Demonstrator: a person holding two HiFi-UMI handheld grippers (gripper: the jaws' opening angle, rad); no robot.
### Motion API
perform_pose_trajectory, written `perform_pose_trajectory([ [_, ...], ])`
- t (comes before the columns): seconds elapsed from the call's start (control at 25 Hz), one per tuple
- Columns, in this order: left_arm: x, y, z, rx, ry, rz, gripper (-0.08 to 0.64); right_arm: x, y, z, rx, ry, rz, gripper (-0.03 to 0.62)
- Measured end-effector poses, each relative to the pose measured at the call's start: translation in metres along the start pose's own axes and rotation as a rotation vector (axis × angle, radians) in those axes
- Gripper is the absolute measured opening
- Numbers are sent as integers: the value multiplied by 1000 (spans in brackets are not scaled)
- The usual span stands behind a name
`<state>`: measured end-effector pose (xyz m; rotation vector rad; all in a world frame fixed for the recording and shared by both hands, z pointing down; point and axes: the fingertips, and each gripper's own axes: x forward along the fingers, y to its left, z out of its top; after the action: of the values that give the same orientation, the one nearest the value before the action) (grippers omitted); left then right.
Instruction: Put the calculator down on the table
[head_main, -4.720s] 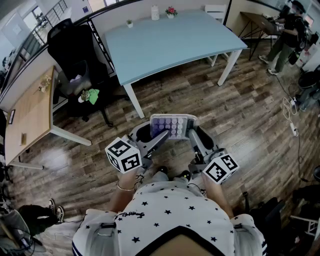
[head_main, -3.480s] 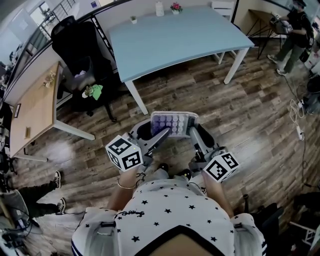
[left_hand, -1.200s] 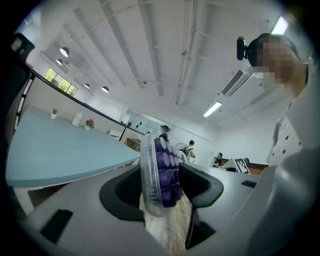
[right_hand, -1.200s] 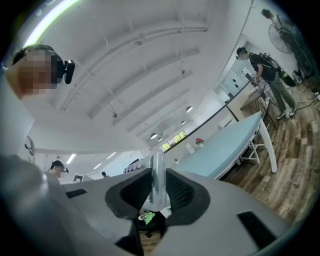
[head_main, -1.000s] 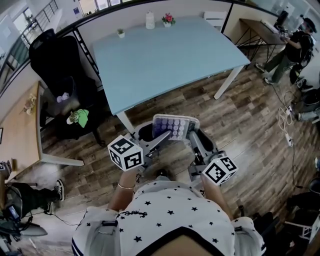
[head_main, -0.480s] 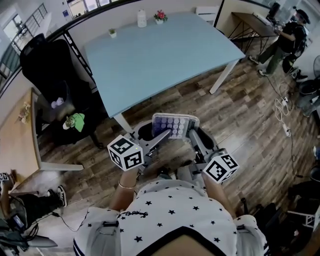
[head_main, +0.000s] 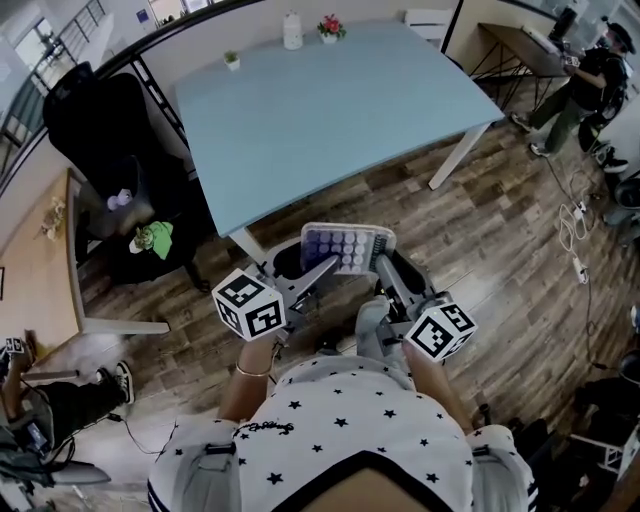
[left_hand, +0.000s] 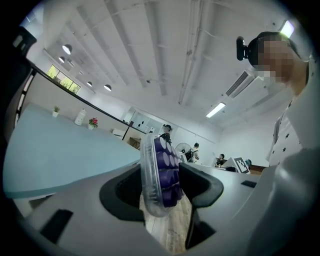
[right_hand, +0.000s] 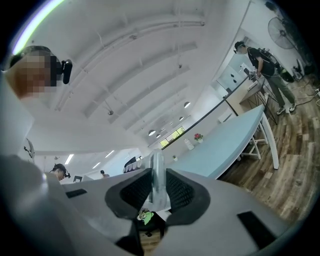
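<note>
The calculator (head_main: 348, 247), a clear-cased slab with round purple and white keys, hangs in the air between both grippers, over the wood floor just short of the light blue table (head_main: 330, 110). My left gripper (head_main: 318, 272) is shut on its left side. In the left gripper view the calculator (left_hand: 159, 175) stands edge-on between the pads (left_hand: 200, 184). My right gripper (head_main: 384, 266) is shut on the right side. In the right gripper view, my right gripper (right_hand: 157, 189) pinches the thin clear edge (right_hand: 157, 172). The table's near corner lies just ahead of the calculator.
A black office chair (head_main: 95, 130) with a green toy (head_main: 155, 238) stands left of the table, with a wooden desk (head_main: 35, 290) further left. A white bottle (head_main: 291, 30) and potted flowers (head_main: 330, 27) sit at the table's far edge. A person (head_main: 590, 80) stands far right, and cables (head_main: 575, 235) lie on the floor.
The blue table has come nearer in the head view as I walked towards it. Both grippers keep the same hold on the calculator.
</note>
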<state>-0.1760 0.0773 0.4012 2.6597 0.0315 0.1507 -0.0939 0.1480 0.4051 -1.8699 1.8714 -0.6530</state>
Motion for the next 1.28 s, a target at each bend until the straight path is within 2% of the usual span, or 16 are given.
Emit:
perform_pose_trajectory([
  [0.36, 46, 19, 15, -9, -15, 25, 235, 23, -38, 30, 1, 13, 21, 83],
  [1.28, 180, 60, 30, -33, 19, 75, 235, 61, -161, 94, 64, 50, 32, 83],
])
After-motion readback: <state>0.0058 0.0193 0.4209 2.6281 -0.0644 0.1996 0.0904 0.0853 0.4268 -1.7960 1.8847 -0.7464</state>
